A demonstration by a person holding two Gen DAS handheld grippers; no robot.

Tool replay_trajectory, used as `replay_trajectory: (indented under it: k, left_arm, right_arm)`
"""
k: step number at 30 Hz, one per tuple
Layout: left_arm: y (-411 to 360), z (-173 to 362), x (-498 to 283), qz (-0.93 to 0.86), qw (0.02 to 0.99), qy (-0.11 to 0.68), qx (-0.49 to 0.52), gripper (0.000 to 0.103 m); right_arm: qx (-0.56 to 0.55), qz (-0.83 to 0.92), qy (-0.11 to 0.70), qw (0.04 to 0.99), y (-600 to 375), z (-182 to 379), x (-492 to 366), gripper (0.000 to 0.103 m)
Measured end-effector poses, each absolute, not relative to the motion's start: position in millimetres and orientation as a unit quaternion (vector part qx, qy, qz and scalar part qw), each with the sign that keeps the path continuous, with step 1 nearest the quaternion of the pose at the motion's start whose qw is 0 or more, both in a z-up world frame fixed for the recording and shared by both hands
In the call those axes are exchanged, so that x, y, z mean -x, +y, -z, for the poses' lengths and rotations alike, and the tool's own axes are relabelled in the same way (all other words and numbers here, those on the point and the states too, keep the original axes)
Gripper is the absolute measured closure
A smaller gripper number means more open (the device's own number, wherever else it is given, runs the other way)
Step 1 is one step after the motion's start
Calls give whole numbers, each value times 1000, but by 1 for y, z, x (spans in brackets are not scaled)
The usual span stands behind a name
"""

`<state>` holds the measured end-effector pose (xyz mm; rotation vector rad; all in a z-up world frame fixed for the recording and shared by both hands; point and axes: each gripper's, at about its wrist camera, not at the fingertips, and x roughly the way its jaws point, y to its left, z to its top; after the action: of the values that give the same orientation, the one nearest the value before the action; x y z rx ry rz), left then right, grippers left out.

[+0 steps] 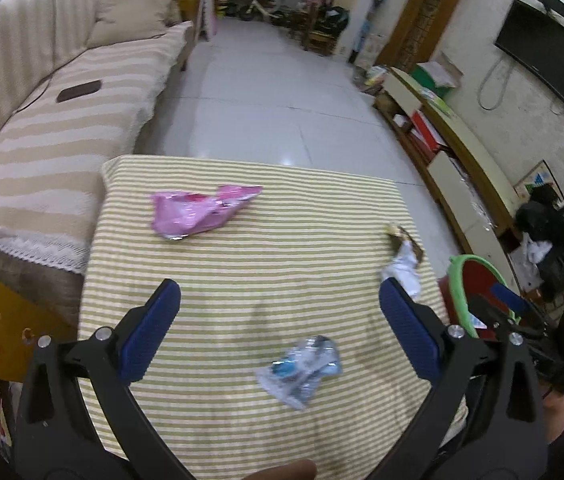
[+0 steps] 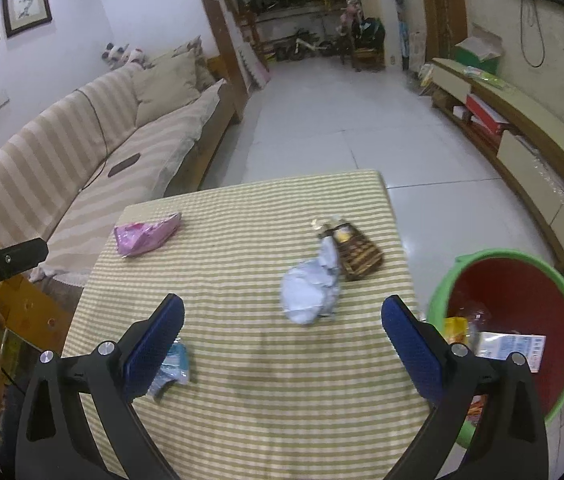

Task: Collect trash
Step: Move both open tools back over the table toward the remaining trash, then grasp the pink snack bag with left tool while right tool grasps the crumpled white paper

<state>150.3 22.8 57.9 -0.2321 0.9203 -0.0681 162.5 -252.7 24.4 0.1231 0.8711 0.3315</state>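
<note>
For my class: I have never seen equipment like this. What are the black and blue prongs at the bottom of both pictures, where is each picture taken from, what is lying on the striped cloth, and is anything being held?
There is no robot here. A person holds a hand-held gripper in each hand, and each one carries a wide-angle camera looking forward along its two blue-padded fingers. One picture comes from the left gripper, the other from the right gripper. Both are open and hold nothing.

They hover over a table with a striped cloth. On it lie four pieces of trash: a pink wrapper, a clear and blue wrapper, a crumpled white paper and a brown wrapper touching it. Beside the table, on the right, stands a red bin with a green rim, which already holds some packets.
</note>
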Motion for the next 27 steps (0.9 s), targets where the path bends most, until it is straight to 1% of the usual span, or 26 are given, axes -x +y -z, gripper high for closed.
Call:
replay_trajectory:
  k: [4,9,15,27]
  left_arm:
    - [42,-50,-159,21,886,447,121,5]
    - [48,-37,-178,20,882,458,110,5]
    - [45,-8,-213,14,877,480,26,5]
    - [66,35,-276,14,851,525,-26,5]
  right_arm:
    - [-51,-165,427,888,-237,-17,-167,7]
    - [-46,-160,437,884,-231,-8,-180,7]
    - [-40,-145,453,879,-229,9,-198,7]
    - [-36,-117,487,865,-230,48,-235,8]
